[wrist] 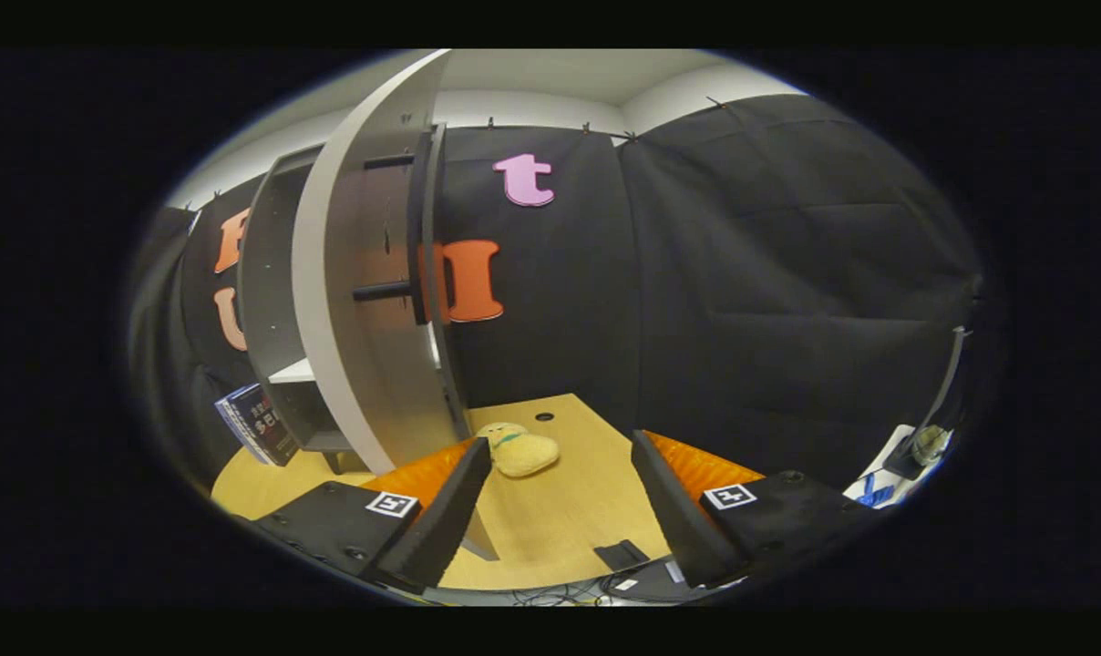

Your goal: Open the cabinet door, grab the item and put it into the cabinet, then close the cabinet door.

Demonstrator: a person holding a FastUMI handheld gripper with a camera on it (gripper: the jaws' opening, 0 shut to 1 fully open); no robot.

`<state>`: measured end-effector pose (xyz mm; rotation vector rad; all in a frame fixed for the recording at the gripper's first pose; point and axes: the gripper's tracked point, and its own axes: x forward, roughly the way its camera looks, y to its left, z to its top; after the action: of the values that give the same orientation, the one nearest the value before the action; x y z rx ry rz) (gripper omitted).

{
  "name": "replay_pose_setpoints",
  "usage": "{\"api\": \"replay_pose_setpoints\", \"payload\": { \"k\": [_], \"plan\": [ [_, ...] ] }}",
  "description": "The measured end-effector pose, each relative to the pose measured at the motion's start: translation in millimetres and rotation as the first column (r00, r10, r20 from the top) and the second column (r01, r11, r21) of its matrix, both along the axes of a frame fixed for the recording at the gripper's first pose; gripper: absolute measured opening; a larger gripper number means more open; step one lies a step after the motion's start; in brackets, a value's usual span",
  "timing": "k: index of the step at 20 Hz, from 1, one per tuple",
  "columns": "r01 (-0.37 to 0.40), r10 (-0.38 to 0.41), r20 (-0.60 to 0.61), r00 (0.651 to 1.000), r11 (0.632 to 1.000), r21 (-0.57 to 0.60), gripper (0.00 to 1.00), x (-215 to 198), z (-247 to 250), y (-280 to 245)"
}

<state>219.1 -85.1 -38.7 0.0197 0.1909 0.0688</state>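
Note:
The grey cabinet (272,301) stands on the wooden table (560,519), left of my fingers. Its door (368,301) is swung open toward me, edge-on, with a long dark bar handle (416,228) on its face. A white shelf (293,371) shows inside the cabinet. A yellow plush toy (519,449) with a green collar lies on the table just past the door's lower edge, a little beyond the left fingertip. My gripper (561,442) is open and holds nothing; the left finger (450,510) is close to the door's bottom corner.
A book (257,424) leans at the cabinet's lower left side. A small round hole (544,416) sits in the tabletop behind the toy. Cables and a dark flat device (622,554) lie at the table's near edge. Black cloth walls close in behind and to the right.

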Motion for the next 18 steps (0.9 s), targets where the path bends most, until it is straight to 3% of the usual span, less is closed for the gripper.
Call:
{"api": "replay_pose_setpoints", "payload": {
  "k": [15,18],
  "plan": [
    [-0.068,0.068,0.013,0.998,0.998,-0.012,0.97,-5,-7,27],
    [-0.111,0.111,0.009,0.994,0.994,-0.005,0.97,-8,-10,46]
  ]
}}
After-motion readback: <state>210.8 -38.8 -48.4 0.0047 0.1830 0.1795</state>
